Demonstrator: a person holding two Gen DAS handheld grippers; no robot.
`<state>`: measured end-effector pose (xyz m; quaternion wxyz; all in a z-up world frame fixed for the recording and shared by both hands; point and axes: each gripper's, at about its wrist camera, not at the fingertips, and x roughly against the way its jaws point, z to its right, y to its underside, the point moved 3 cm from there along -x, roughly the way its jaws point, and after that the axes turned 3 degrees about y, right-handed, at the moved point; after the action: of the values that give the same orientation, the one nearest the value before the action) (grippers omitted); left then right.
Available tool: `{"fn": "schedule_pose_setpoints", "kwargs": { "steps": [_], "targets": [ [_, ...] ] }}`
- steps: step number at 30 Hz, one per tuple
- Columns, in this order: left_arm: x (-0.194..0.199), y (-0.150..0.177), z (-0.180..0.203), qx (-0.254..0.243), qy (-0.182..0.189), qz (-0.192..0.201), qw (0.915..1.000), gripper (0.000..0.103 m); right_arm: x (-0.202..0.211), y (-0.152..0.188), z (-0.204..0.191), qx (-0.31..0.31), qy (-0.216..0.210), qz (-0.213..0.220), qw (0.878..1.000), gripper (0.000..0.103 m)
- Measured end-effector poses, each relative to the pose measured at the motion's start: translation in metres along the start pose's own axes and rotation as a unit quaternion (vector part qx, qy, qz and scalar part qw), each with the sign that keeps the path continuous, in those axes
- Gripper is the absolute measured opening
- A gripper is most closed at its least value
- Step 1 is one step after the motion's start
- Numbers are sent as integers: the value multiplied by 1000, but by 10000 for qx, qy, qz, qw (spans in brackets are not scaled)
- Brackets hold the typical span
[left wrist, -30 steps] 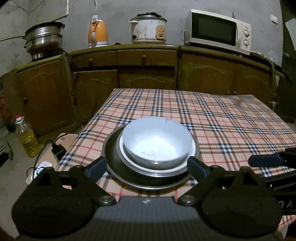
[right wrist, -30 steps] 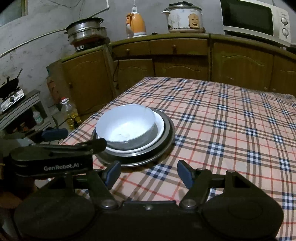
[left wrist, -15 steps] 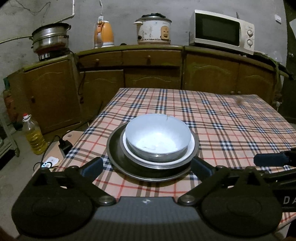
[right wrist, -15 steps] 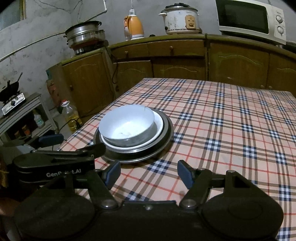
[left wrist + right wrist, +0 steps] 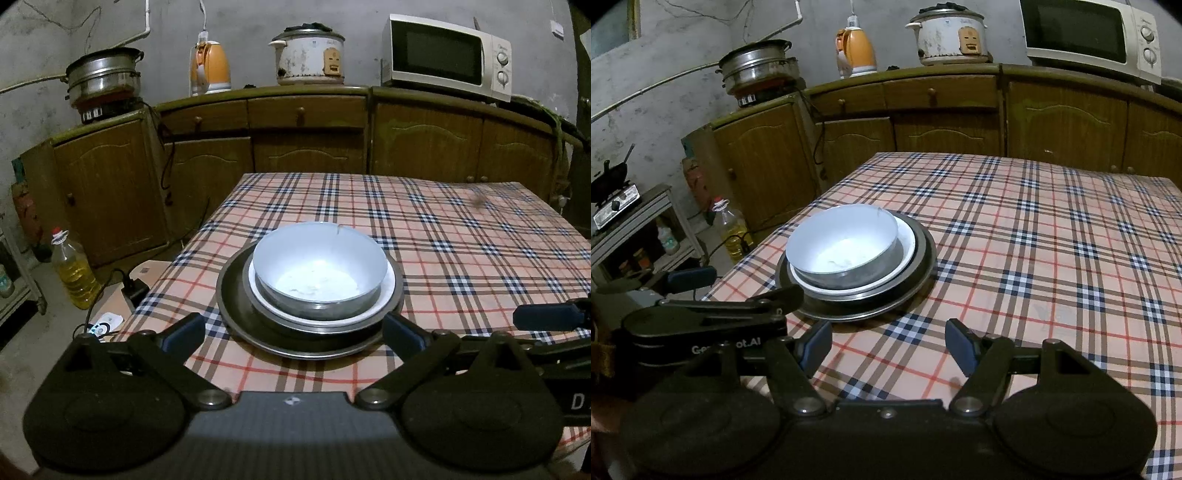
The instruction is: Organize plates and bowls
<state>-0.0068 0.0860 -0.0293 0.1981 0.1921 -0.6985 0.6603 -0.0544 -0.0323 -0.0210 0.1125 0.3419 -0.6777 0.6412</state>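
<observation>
stack: bowl sits in the white plate on the metal plate, near the surface edge | left gripper jaws wide apart, empty, short of the stack | right gripper jaws apart, empty, beside it | judgement: stacking looks done; draw both straight back, touching no rim

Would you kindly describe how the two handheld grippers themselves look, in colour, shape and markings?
Both are matte black, with round disc housings and jointed linkage arms ending in dark blue pads. The left gripper bears white "GenRobot.AI" lettering on its side; the right gripper shows a white "D".
</observation>
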Motion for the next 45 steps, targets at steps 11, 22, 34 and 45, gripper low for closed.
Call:
{"fn": "schedule_pose_setpoints", "kwargs": {
  "steps": [11, 22, 34, 45],
  "targets": [
    [-4, 0, 0, 65, 29, -32, 10000, 103, -3, 0, 2, -9, 18, -26, 10000, 81],
    [-10, 2, -1, 128, 59, -66, 9999, 103, -11, 2, 4, -21, 50, -80, 10000, 81],
    [-16, 4, -2, 182, 101, -79, 9998, 103, -19, 4, 6, -37, 58, -104, 9999, 81],
    [-22, 3, -3, 229, 99, -152, 9996, 103, -26, 6, 8, -84, 34, -141, 9999, 81]
  ]
}}
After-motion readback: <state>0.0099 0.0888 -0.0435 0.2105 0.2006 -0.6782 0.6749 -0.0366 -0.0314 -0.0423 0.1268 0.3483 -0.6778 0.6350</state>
